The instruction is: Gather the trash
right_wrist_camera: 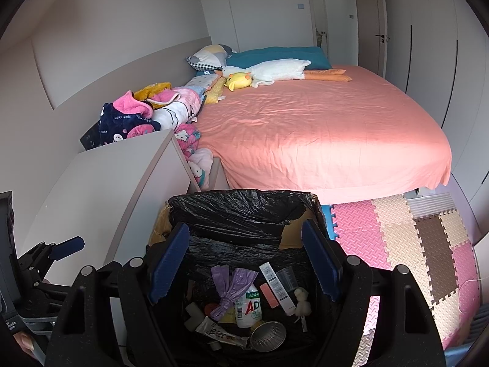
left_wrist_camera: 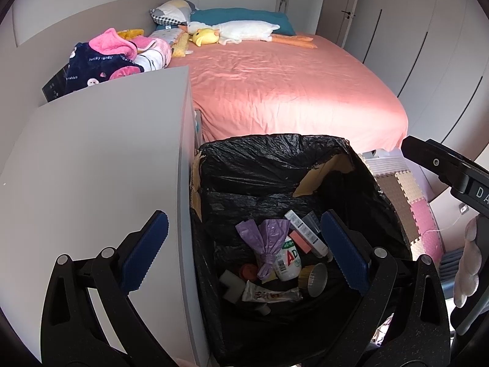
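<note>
A bed (right_wrist_camera: 321, 128) with a pink sheet fills the far side. At its far end lie pillows (right_wrist_camera: 275, 56), a white plush goose (right_wrist_camera: 275, 72) and a yellow plush (right_wrist_camera: 240, 81). Bundled blankets (right_wrist_camera: 152, 113) sit at its left. On the near floor, foam mats (right_wrist_camera: 397, 244) lie right of a lined bin (right_wrist_camera: 244, 211).
</note>
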Demonstrator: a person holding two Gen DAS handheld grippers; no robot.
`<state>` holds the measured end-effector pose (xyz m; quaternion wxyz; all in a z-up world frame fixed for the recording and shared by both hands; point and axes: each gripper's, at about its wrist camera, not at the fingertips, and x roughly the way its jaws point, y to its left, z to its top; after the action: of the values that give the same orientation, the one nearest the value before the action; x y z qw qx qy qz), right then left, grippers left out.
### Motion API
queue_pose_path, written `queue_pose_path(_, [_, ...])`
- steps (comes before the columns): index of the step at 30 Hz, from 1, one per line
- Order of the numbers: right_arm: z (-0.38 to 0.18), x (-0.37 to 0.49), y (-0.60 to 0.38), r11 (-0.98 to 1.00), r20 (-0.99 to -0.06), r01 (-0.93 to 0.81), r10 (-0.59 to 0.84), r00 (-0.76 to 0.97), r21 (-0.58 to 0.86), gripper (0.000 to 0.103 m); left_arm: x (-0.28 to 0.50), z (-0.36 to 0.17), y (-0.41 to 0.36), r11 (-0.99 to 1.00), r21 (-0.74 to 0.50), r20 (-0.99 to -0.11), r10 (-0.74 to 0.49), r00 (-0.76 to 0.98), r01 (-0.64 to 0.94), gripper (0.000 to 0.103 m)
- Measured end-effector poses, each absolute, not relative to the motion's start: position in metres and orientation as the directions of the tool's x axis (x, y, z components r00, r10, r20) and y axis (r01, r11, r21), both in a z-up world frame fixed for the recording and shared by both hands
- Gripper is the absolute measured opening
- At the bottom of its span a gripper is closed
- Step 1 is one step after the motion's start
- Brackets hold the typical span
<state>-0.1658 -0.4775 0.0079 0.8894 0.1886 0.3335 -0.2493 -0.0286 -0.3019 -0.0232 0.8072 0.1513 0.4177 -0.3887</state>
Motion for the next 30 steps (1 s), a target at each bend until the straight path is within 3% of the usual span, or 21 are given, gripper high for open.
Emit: queue_pose_path(30, [0.0075, -0.1652, -0.4767, 0.805, -0.687, 0.569, -0.32, 0.653, 0.166, 0.077, -0.0286, -0.0236, -0.2998, 0.655, -0.061, -0.789, -0.494, 0.366, 0.753, 0.097])
